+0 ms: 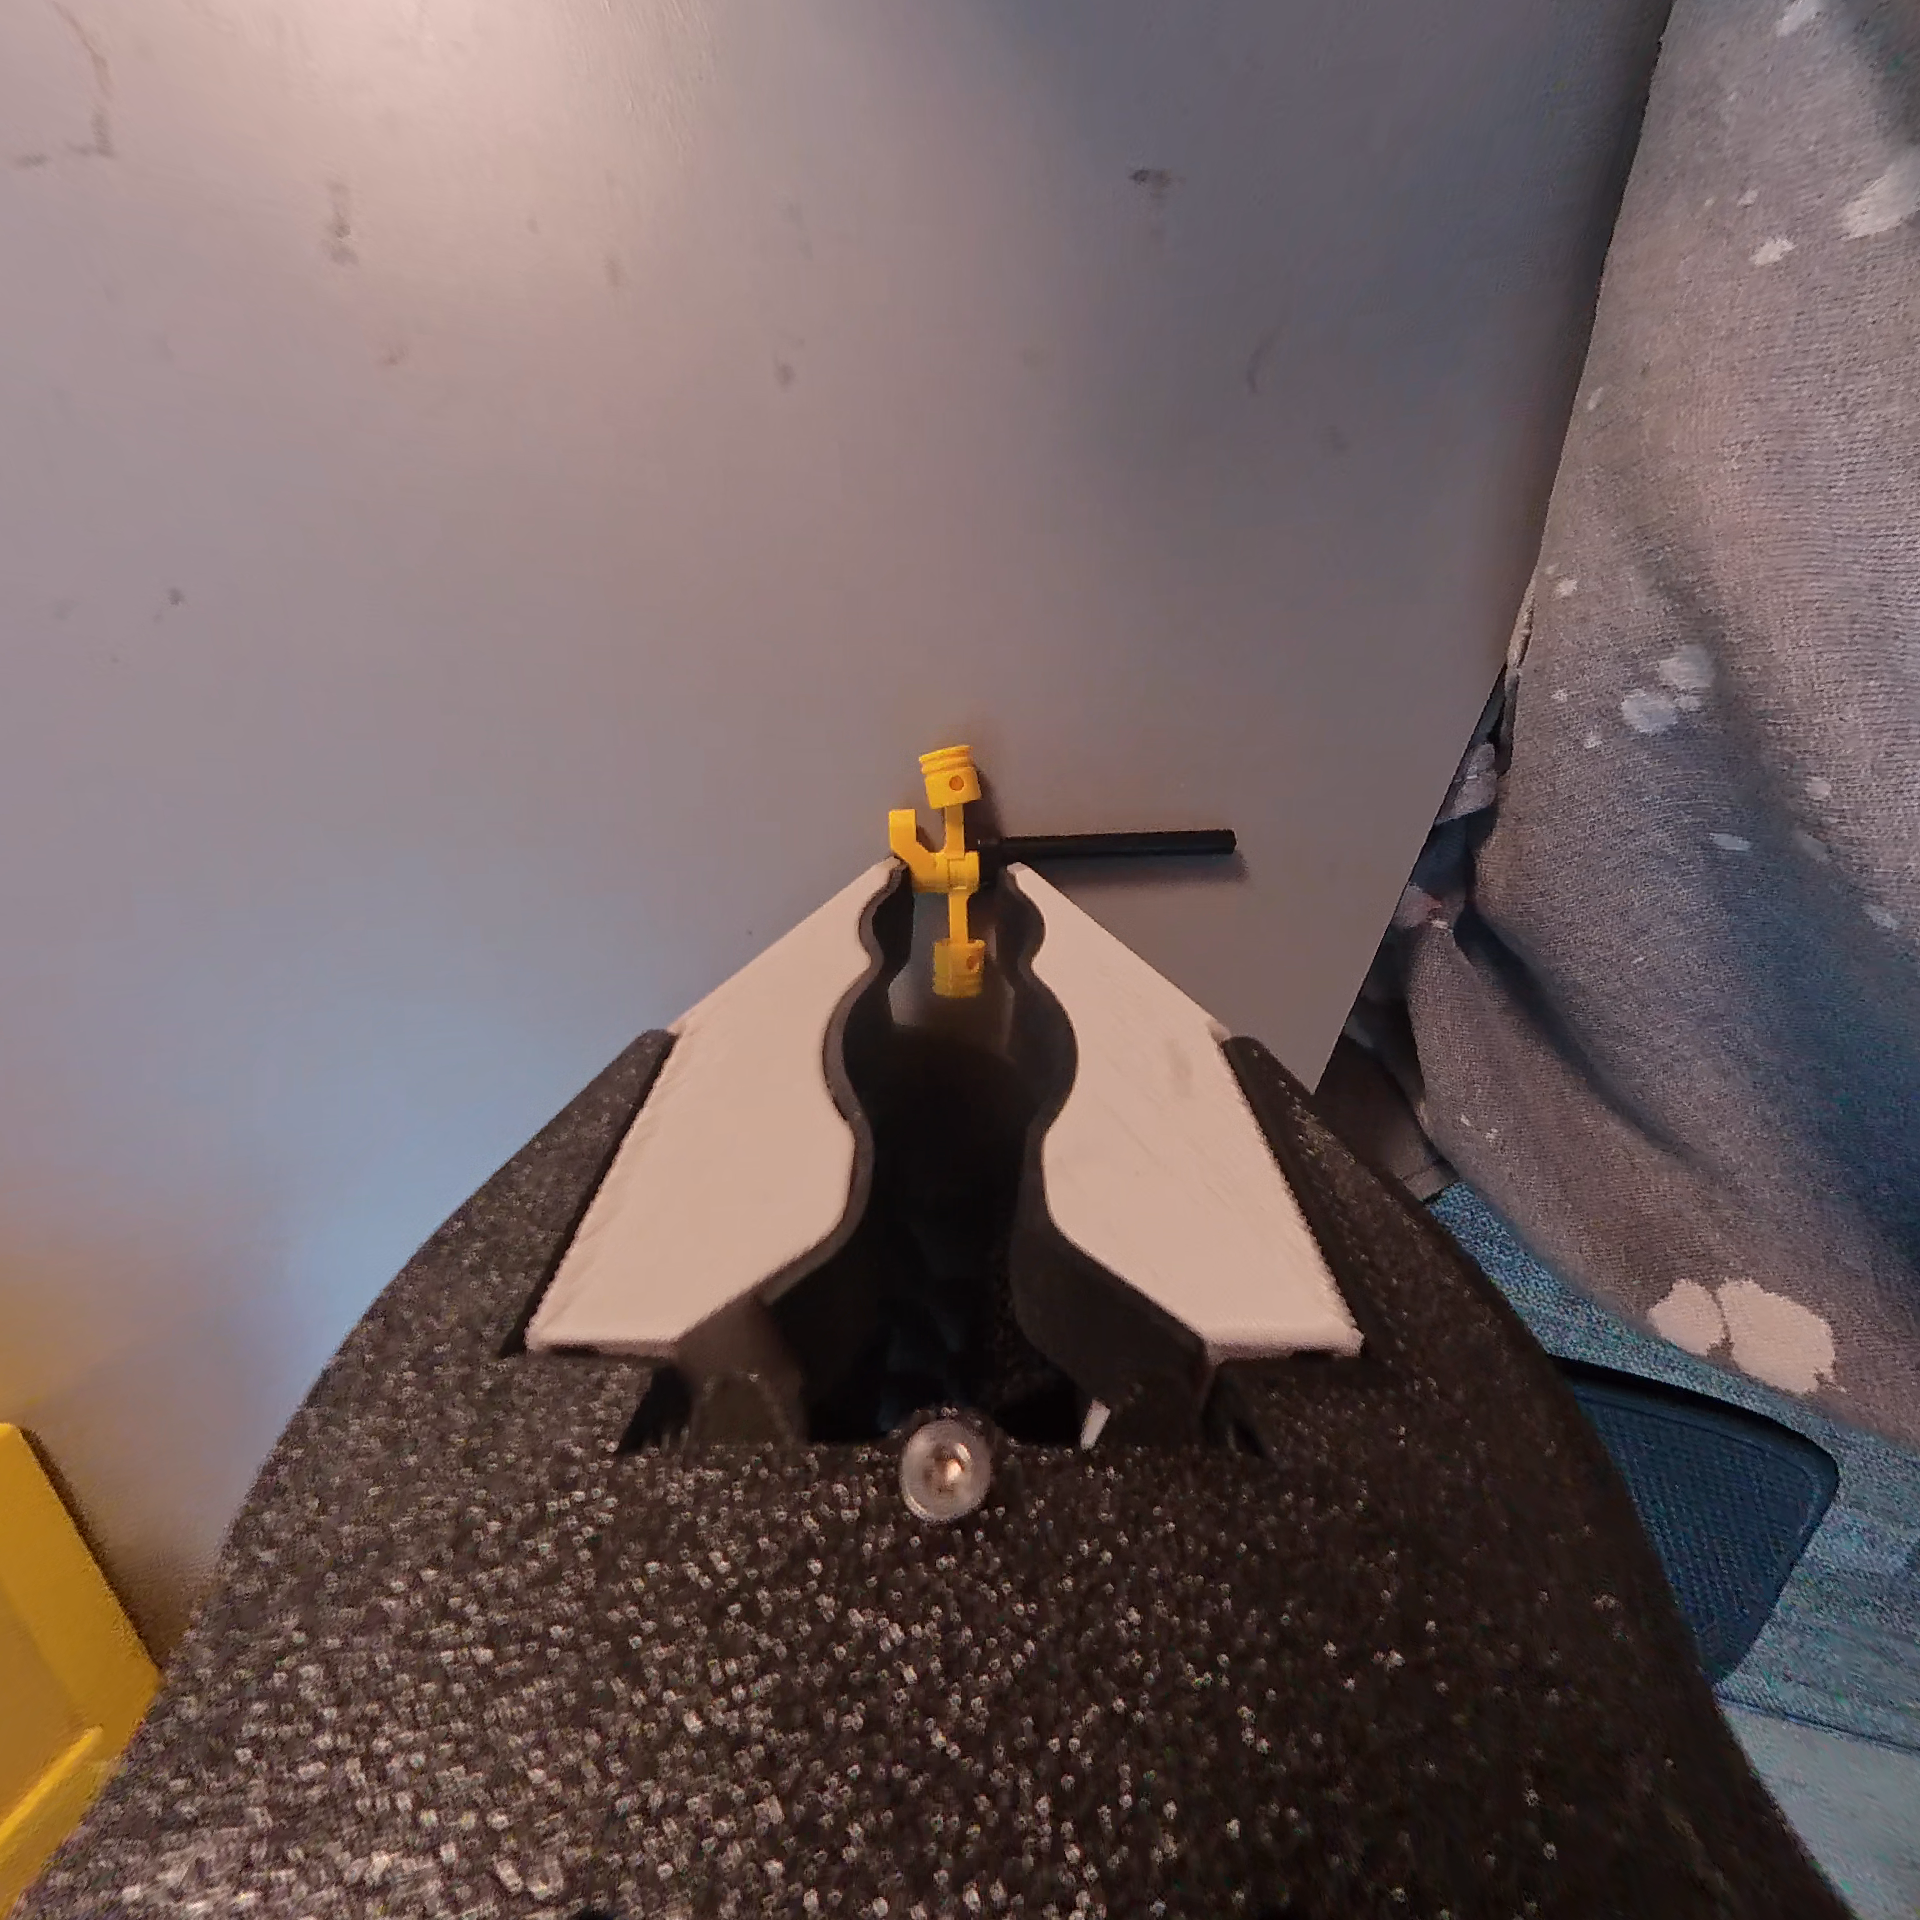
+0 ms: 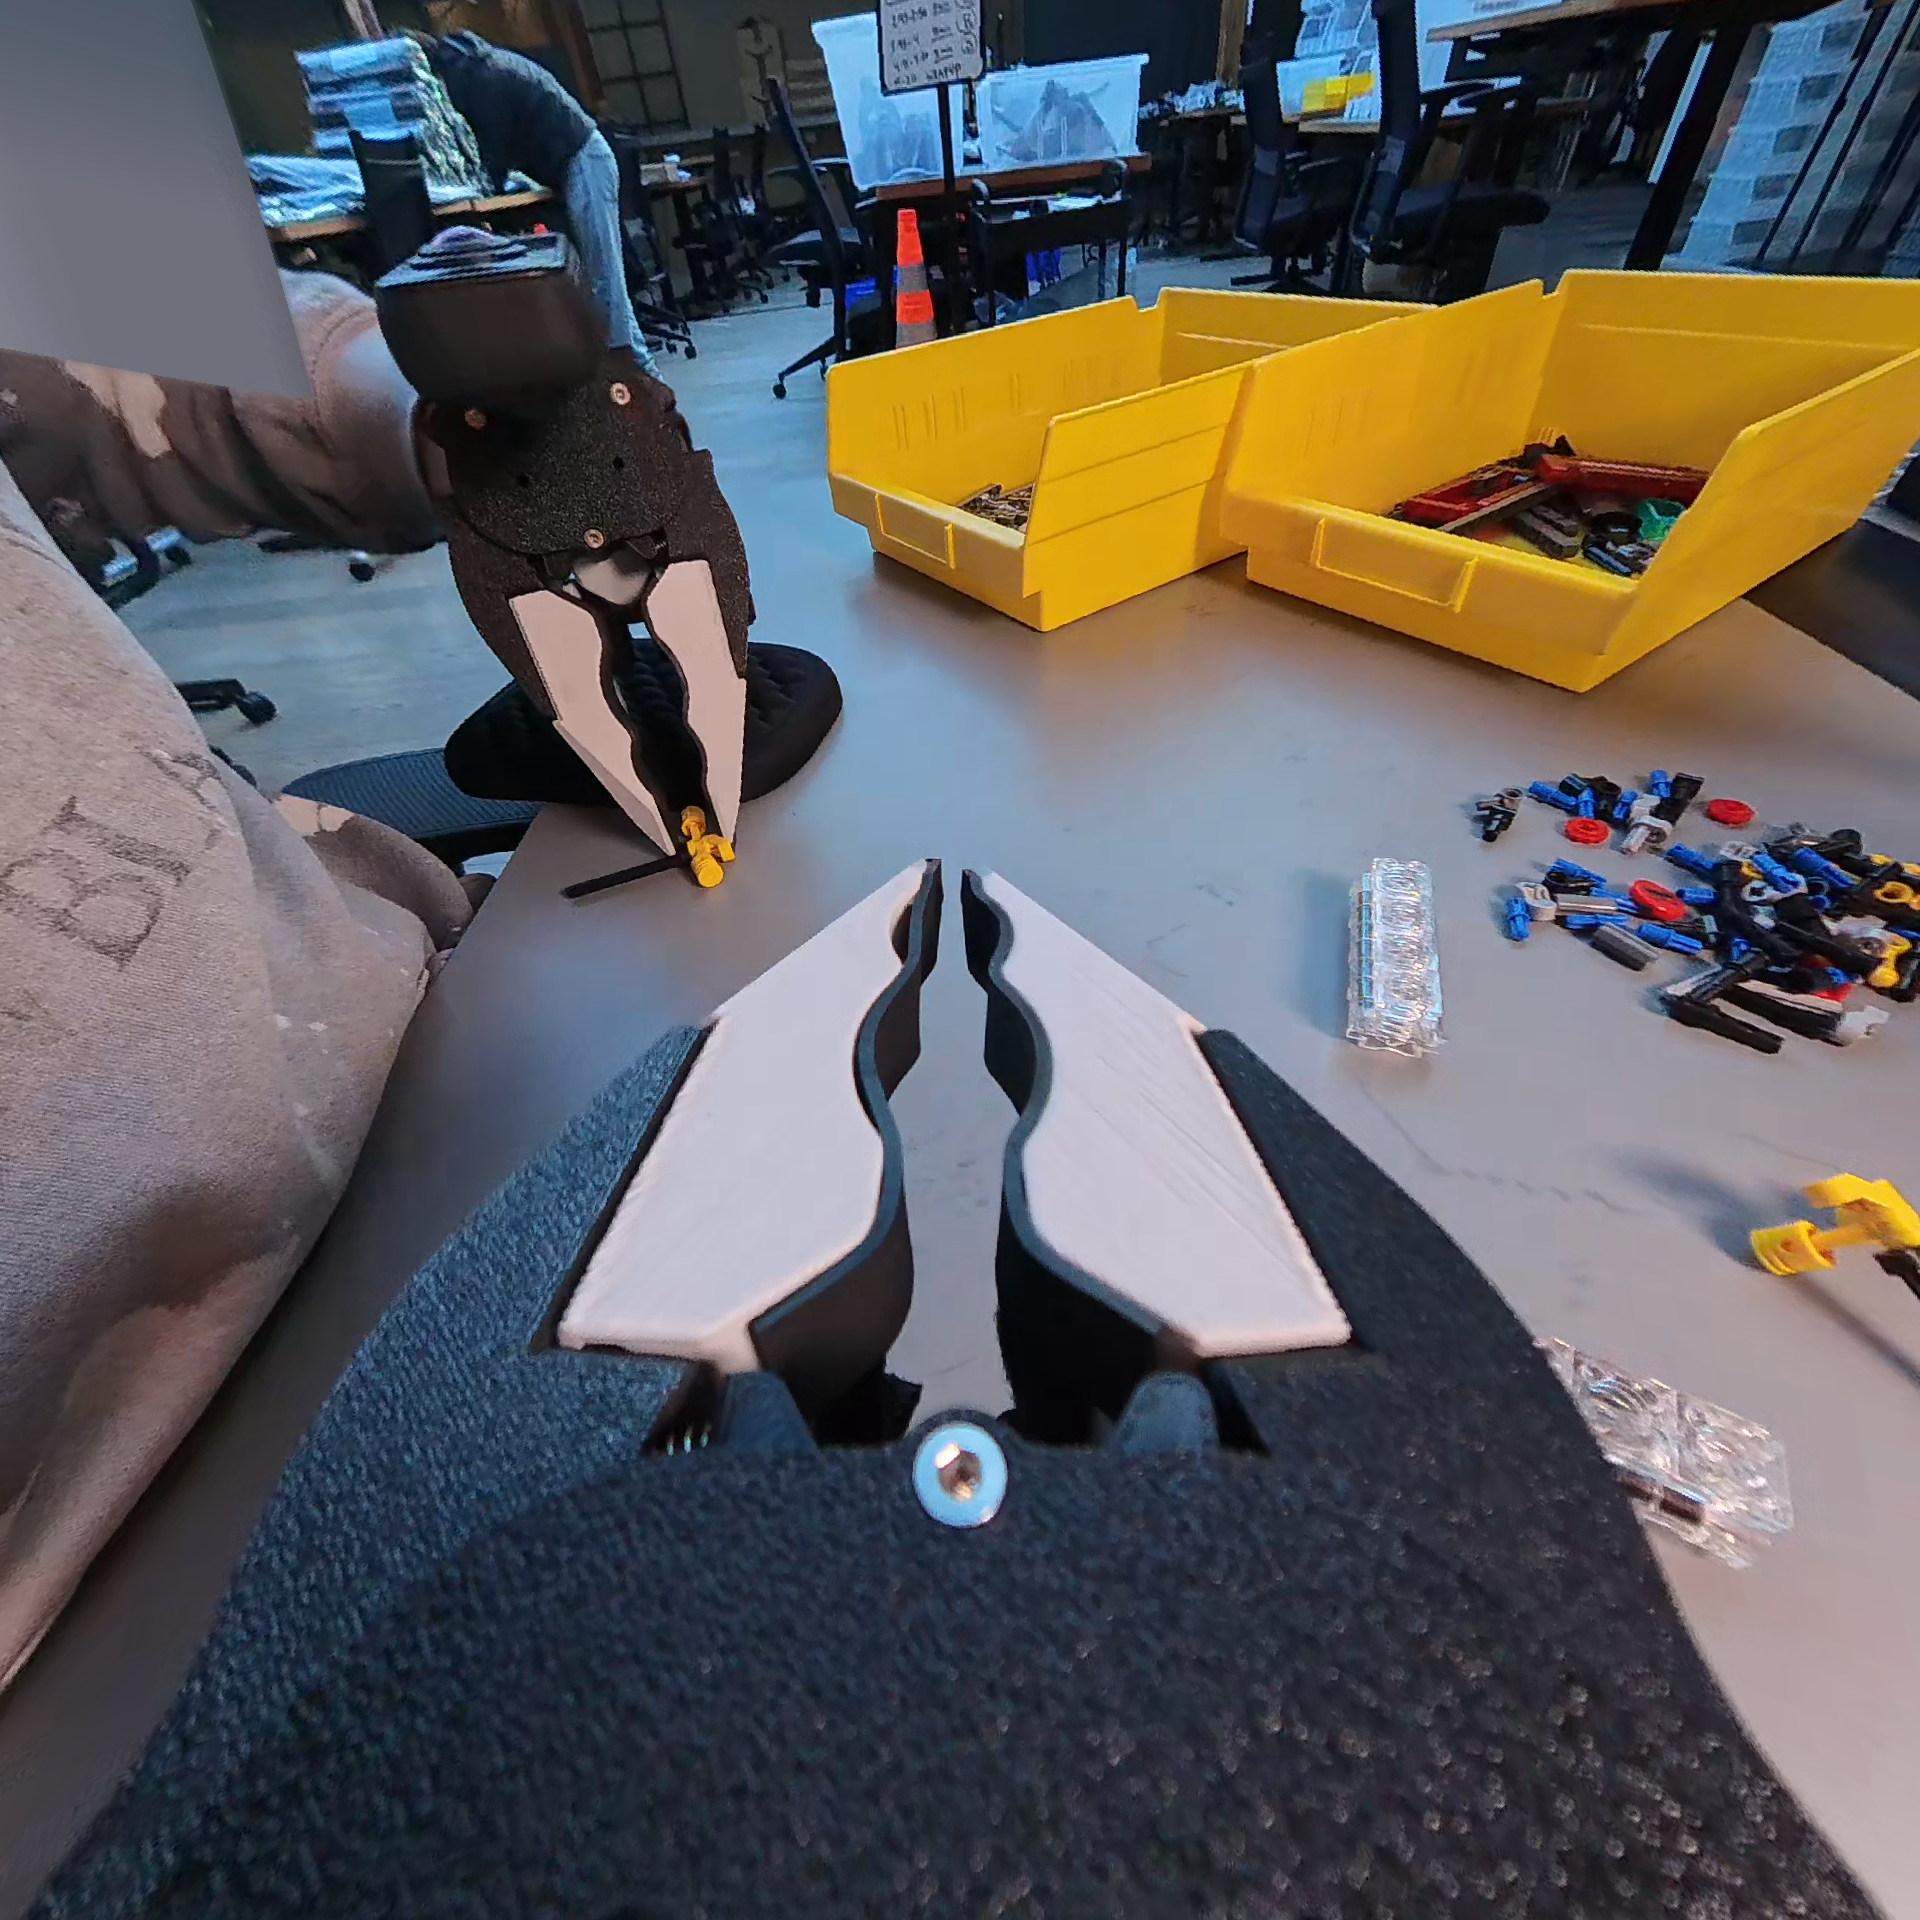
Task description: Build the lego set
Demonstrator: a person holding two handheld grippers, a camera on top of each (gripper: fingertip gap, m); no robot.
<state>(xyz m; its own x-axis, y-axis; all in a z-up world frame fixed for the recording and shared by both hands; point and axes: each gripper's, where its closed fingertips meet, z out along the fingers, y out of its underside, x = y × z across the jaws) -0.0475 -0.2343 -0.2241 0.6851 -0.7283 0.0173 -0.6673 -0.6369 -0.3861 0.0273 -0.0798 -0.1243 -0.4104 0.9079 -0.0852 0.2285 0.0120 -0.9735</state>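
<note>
A small yellow plastic piston assembly (image 1: 951, 878) on a thin black axle rod (image 1: 1117, 843) stands at the near-left edge of the grey table (image 2: 1143, 748). The left gripper (image 1: 951, 883), with white fingers and black wavy inner pads, points down at the table and is closed on the yellow piston assembly, pinching its middle joint between the fingertips; one piston head sits above the tips, the other between the fingers, and the rod sticks out to the side, lying along the table surface.

The right gripper (image 2: 951, 883) hovers over the table nearer the camera, well apart from the held piece. Its jaws are narrow, the tips almost meeting with a thin gap, and nothing lies between them.

To its right lie two clear plastic blocks: an upright-ribbed one (image 2: 1395, 966) and a flatter one (image 2: 1673, 1455) near the gripper body. A second yellow piston part (image 2: 1839, 1236) rests at the right edge. Farther back is a scatter of small black, blue and red connector pieces (image 2: 1745, 904). Behind them stand two yellow plastic bins (image 2: 1143, 468), the right one holding red and black beams. A person's grey patterned sleeve (image 2: 156, 935) fills the left side.
</note>
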